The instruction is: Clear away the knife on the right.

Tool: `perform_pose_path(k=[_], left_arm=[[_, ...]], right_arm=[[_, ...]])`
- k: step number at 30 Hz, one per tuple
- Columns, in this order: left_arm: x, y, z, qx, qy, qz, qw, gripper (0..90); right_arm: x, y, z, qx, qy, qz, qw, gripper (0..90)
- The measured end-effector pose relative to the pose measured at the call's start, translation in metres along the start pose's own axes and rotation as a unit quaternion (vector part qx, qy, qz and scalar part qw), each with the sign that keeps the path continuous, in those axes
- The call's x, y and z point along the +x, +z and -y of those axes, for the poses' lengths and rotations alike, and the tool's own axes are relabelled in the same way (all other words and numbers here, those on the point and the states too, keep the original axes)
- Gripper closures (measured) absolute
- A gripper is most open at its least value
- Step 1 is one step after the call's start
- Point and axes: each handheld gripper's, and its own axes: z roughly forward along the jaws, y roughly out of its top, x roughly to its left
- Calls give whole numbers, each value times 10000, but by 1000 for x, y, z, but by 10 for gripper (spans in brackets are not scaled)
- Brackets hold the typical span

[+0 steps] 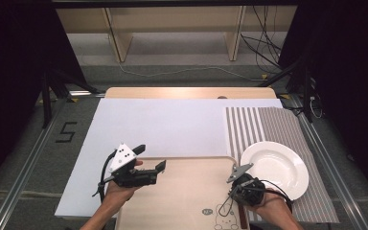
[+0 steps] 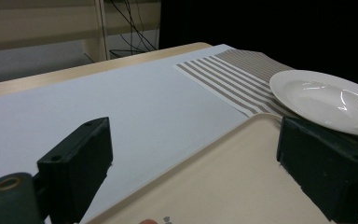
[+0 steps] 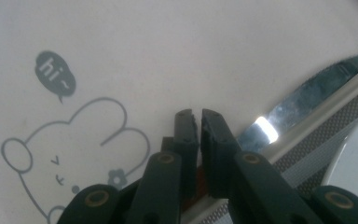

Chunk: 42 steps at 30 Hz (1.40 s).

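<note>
A beige tray [image 1: 187,191] with a bear drawing [image 3: 70,149] lies at the table's front. A knife blade [image 3: 307,93] rests on it just inside the right rim. My right gripper [image 3: 196,116] points down over that rim, jaws almost together, with a brown bit of the knife's handle [image 3: 193,186] showing between them. In the high view the right gripper [image 1: 239,184] sits beside a white plate [image 1: 274,167]. My left gripper [image 1: 149,157] hovers over the tray's far left corner, open and holding nothing. Its two pads [image 2: 79,163] frame the tray's surface.
The plate [image 2: 326,98] sits on a grey-striped placemat [image 1: 268,124] at the right. A white board [image 1: 172,127] covers the table behind the tray. Metal rails run along both table sides; shelf legs and cables stand beyond the far edge.
</note>
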Motion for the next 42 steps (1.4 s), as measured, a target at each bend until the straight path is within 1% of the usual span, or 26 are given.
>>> perform_pose_path(k=[4, 6, 7, 9, 10, 12, 13, 14, 16, 17, 18, 19, 20, 25, 27, 30, 32, 33, 34, 35, 36, 37, 38, 39, 41, 42], left_arm=[[0, 0, 0, 6, 6, -1, 10000, 104], [0, 0, 0, 7, 3, 0, 10000, 104], [0, 0, 0, 7, 3, 0, 10000, 104], [0, 0, 0, 8, 7, 2, 10000, 104], [0, 0, 0, 8, 9, 5, 10000, 104], [0, 0, 0, 12, 9, 4, 10000, 104], [0, 0, 0, 12, 9, 4, 10000, 104], [0, 1, 0, 11, 3, 5, 10000, 104], [0, 1, 0, 12, 3, 11, 10000, 104], [0, 1, 0, 12, -2, 14, 10000, 104], [0, 1, 0, 15, -6, 18, 10000, 104], [0, 1, 0, 15, -6, 18, 10000, 104], [0, 1, 0, 16, -9, 21, 10000, 104], [0, 1, 0, 34, -9, 37, 10000, 104], [0, 1, 0, 35, -18, 41, 10000, 104], [-1, 1, 0, 42, -15, 64, 10000, 104], [-1, 1, 1, 76, 10, 85, 9999, 104], [-1, 1, 1, 76, 10, 85, 9999, 104], [-1, 1, 1, 75, 7, 91, 9999, 104], [-1, 1, 1, 82, 3, 102, 9999, 104], [-1, 2, 1, 95, 1, 113, 9999, 104], [-1, 2, 1, 95, 1, 113, 9999, 104], [-1, 2, 1, 97, -2, 124, 9999, 104], [-1, 2, 1, 97, -2, 124, 9999, 104], [-1, 3, 1, 114, 5, 128, 9999, 104], [-1, 3, 1, 112, 3, 132, 9998, 104]], right_arm=[[-2, -7, -2, -298, 47, 184, 9994, 829], [-4, -13, -3, -612, 125, 207, 9978, 765], [-4, -13, -3, -612, 125, 207, 9978, 765], [-5, -16, -3, -787, 224, 215, 9964, 701], [-7, -19, -4, -901, 360, 256, 9950, 611], [-9, -21, -4, -964, 499, 293, 9937, 562], [-9, -21, -4, -964, 499, 293, 9937, 562], [-12, -23, -4, -1098, 659, 296, 9913, 494], [-13, -24, -3, -1154, 714, 271, 9904, 476], [-15, -25, -3, -1251, 784, 266, 9887, 456], [-17, -29, -3, -1502, 896, 243, 9843, 424], [-17, -29, -3, -1502, 896, 243, 9843, 424], [-18, -31, -2, -1598, 927, 245, 9825, 414], [-22, -41, 1, -2194, 1157, 159, 9686, 382], [-23, -44, 2, -2327, 1166, 172, 9654, 373], [-22, -46, 3, -2458, 1128, 232, 9625, 352], [-23, -48, 4, -2609, 1109, 209, 9587, 324], [-23, -48, 4, -2609, 1109, 209, 9587, 324], [-23, -49, 4, -2693, 1074, 206, 9568, 305], [-23, -49, 4, -2693, 1074, 206, 9568, 305], [-23, -50, 4, -2767, 1060, 200, 9549, 283], [-23, -50, 4, -2767, 1060, 200, 9549, 283], [-23, -51, 5, -2860, 1046, 177, 9523, 264], [-23, -51, 5, -2860, 1046, 177, 9523, 264], [-23, -53, 5, -2922, 1034, 218, 9505, 242], [-24, -54, 6, -2994, 1031, 200, 9483, 223]])
